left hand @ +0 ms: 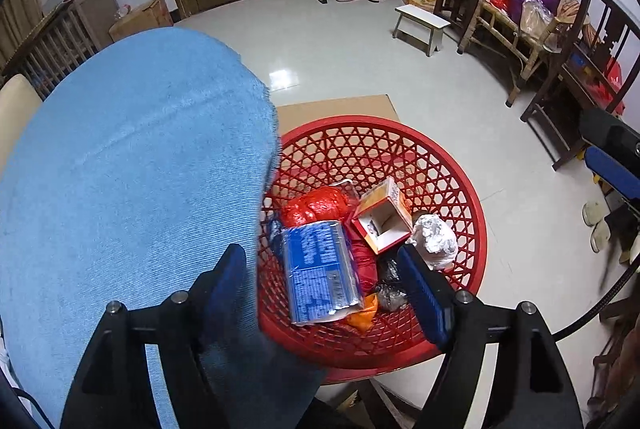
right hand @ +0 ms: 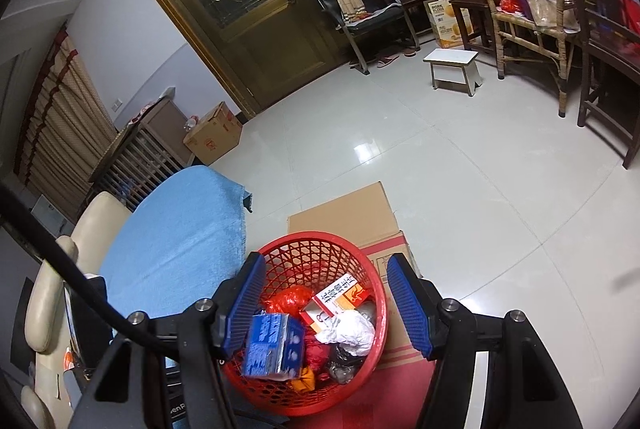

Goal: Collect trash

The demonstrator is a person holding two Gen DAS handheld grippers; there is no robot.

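Red plastic lattice basket (left hand: pixel 460 189), standing on flattened brown cardboard (left hand: pixel 340 107) beside a blue-clothed table (left hand: pixel 132 169). Contents: blue foil packet with white print, unreadable (left hand: pixel 316 269); open orange-and-white carton bearing Chinese characters (left hand: pixel 384 217); crumpled red plastic bag (left hand: pixel 316 207); balled silver foil (left hand: pixel 434 235). Distant yellow box reads "PORK FLOSS" (right hand: pixel 442 21). Left gripper (left hand: pixel 324 285), jaws apart, holds nothing; right gripper (right hand: pixel 328 305), likewise parted, empty.

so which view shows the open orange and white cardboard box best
The left wrist view: the open orange and white cardboard box faces the camera, its white inside visible. In the right wrist view it is smaller, tilted, showing only a printed side.
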